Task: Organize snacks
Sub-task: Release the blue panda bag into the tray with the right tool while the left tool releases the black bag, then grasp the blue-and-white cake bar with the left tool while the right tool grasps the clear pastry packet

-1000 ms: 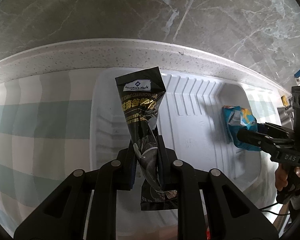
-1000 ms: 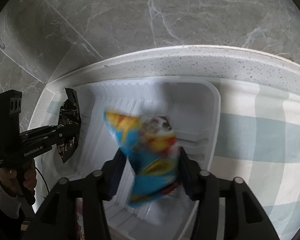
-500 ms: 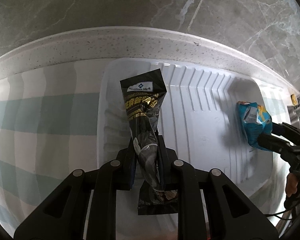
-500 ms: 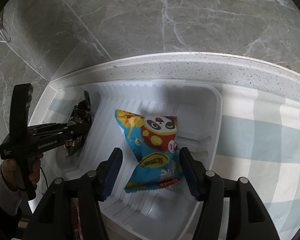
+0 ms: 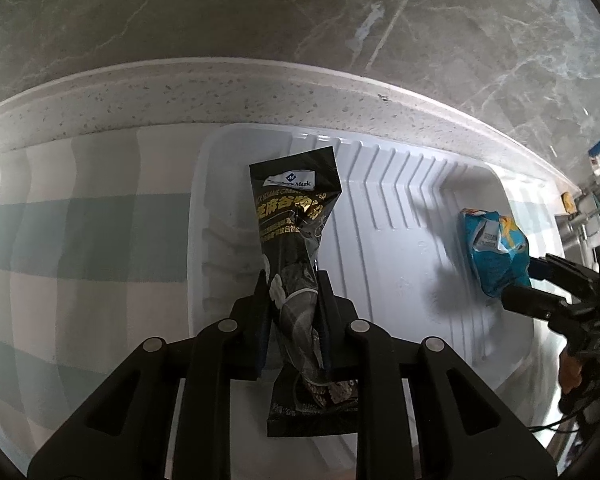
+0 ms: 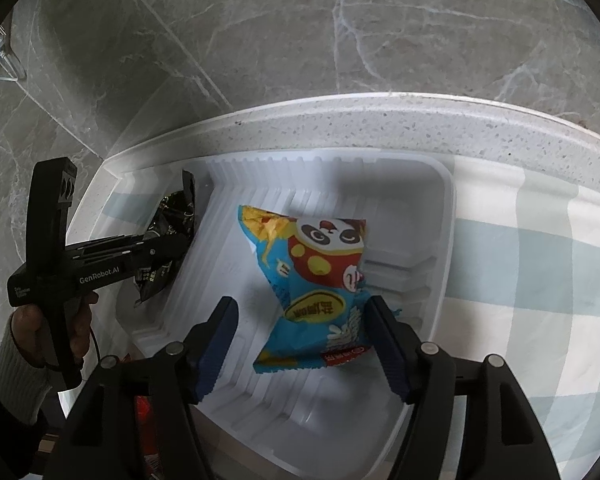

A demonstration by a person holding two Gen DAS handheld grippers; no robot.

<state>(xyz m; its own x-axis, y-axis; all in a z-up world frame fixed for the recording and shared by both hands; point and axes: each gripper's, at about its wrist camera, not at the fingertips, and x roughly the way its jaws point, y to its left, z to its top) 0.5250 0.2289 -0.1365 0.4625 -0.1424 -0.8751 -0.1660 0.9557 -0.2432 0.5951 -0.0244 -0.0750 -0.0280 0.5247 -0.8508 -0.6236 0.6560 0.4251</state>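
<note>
A grey marble wall (image 6: 380,32) backs a speckled stone counter (image 5: 180,92), and over the counter lies a pale green-and-white checked cloth (image 5: 80,240). On the cloth sits a big white ribbed plastic tray (image 6: 446,240), the place the snacks are going.

Two snacks are over the tray. The blue panda packet (image 6: 320,280) lies on the tray floor toward its right end. The right tongs (image 6: 300,344) stand around its lower half, and their jaws are opening: the left pad is clear of the packet, the right pad sits just beside its crimped edge, so it looks let go. The black snack packet (image 5: 296,232) is at the tray's left end, held upright and pinched at its narrow middle by the left tongs (image 5: 294,320), clenched tight on it. A hand (image 6: 56,320) in a pale ribbed cuff holds those tongs.

From where I stand, the worries are these. If the right tongs lift away with that right pad brushing the blue packet's frilled edge, the packet could snag and drag out of place or flip. The black packet is tall and slim; let go while standing, it would likely topple, perhaps over the tray's low left wall onto the cloth. Slack foil could also slide through the pads early. Lowering it flat first seems safer.
</note>
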